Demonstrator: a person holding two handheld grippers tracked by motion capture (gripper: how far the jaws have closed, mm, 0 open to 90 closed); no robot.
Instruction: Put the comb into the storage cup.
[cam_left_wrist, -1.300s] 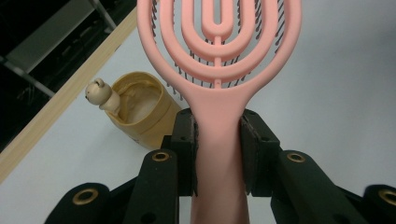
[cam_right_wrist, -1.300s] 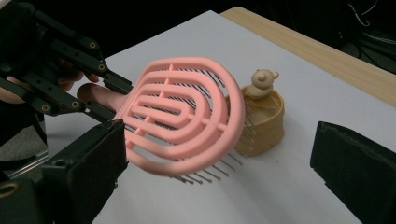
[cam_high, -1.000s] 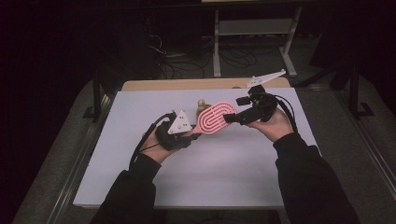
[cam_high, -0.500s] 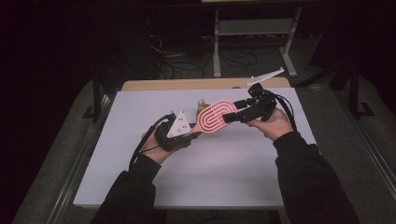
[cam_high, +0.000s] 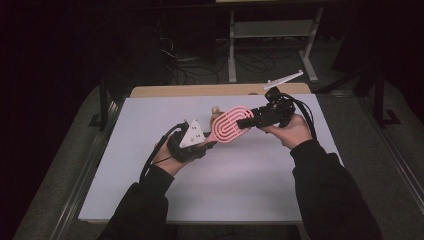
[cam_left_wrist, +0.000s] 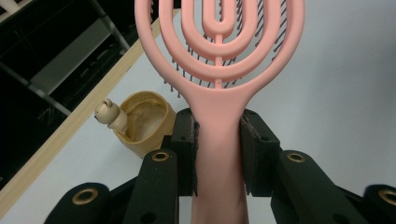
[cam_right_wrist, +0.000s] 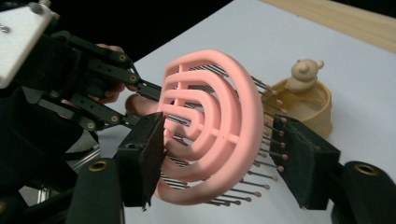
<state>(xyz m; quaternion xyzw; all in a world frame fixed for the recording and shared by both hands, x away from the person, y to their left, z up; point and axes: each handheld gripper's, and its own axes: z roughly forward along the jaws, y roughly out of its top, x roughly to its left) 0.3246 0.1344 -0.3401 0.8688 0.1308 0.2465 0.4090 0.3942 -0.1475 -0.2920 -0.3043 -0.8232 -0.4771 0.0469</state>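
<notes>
Seemingly unbranded pink hairbrush (cam_left_wrist: 219, 70), left gripper (cam_left_wrist: 218, 140) clamping handle

The white table (cam_high: 240, 175) is evenly lit from above while its surroundings sink into near-black; the close views are sharp.

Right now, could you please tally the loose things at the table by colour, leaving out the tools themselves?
Pink: 1, the pink plastic hairbrush with looped ribs, its handle clamped in the left tool.
Tan: 1, the small tan round dish with a bear figure on its rim.
Total: 2.
</notes>
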